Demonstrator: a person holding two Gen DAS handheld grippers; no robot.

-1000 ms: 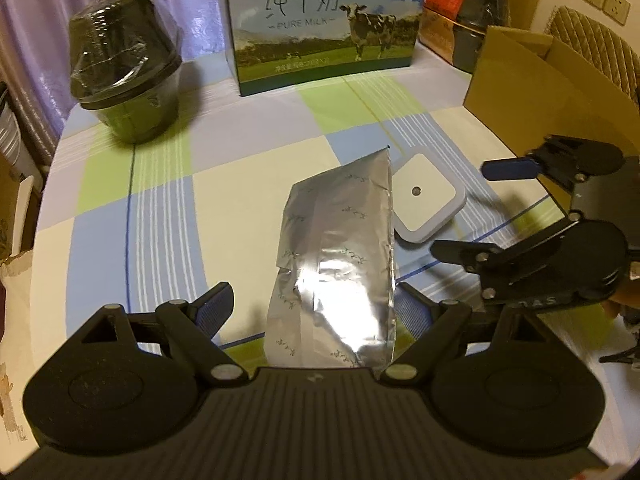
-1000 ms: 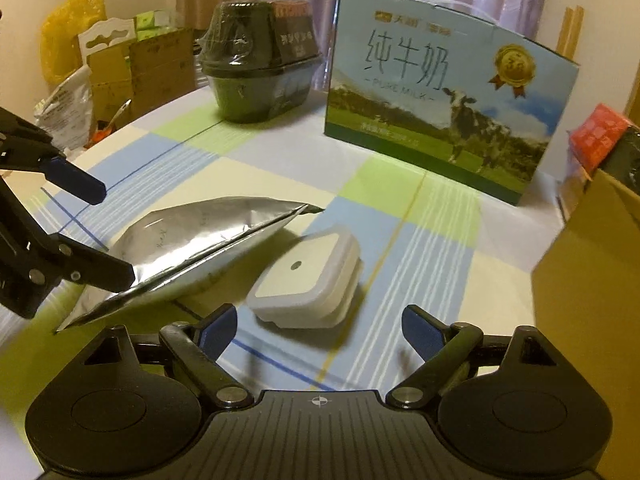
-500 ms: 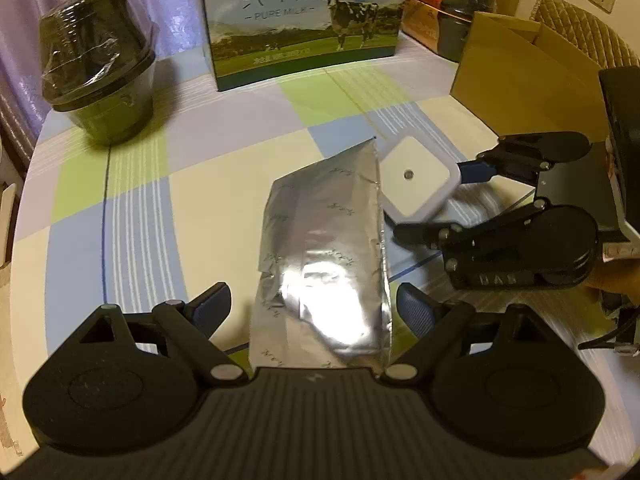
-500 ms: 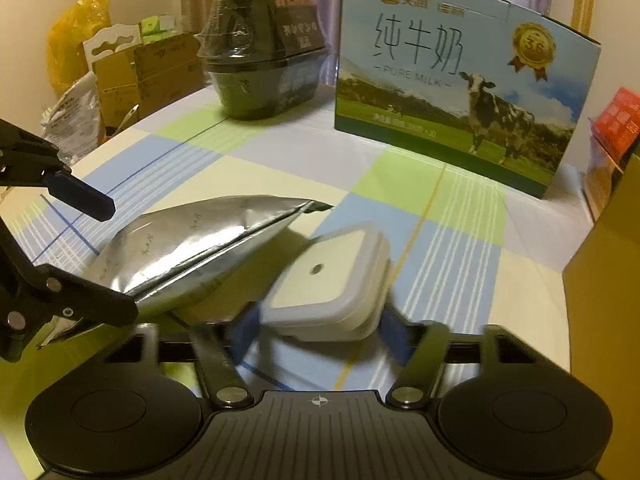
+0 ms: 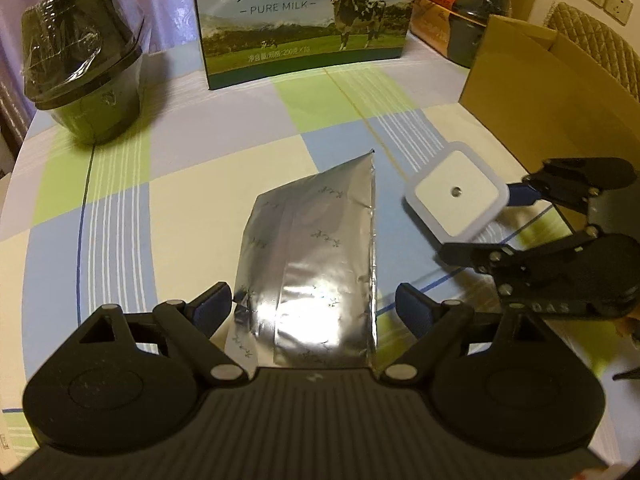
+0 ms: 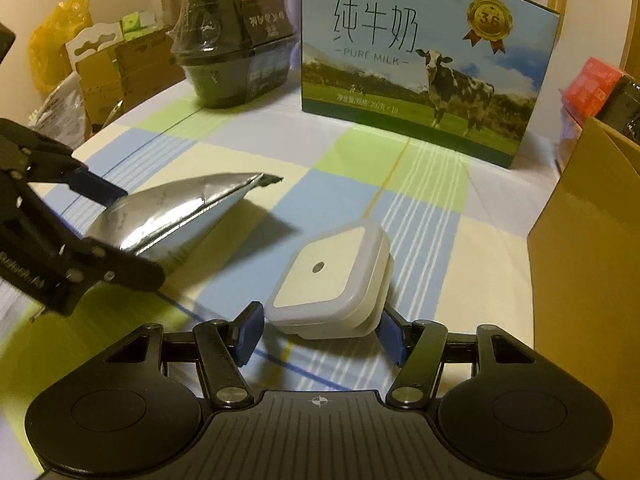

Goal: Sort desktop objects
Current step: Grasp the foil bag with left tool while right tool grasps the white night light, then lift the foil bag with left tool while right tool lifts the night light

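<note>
A silver foil pouch (image 5: 312,256) lies on the checked tablecloth (image 5: 120,200). Its near end sits between the fingers of my left gripper (image 5: 312,310), which is open. The left pad touches the pouch's edge and the right pad stands a little clear of it. In the right wrist view the pouch (image 6: 176,216) shows at the left with the left gripper (image 6: 138,236) around it. A white square night light (image 6: 332,280) is clamped between the blue pads of my right gripper (image 6: 320,334). In the left wrist view the night light (image 5: 456,196) is tilted, to the right of the pouch, inside the right gripper (image 5: 480,220).
A large milk carton box (image 6: 424,68) stands at the back of the table. A dark plastic-wrapped bowl (image 5: 84,60) is at the back left. An open cardboard box (image 5: 540,92) sits along the right edge. More boxes and bags (image 6: 100,64) are beyond the table's left side.
My right gripper has closed from open onto the night light, which now sits tilted and a little further from the pouch. The left gripper stays open around the pouch.
</note>
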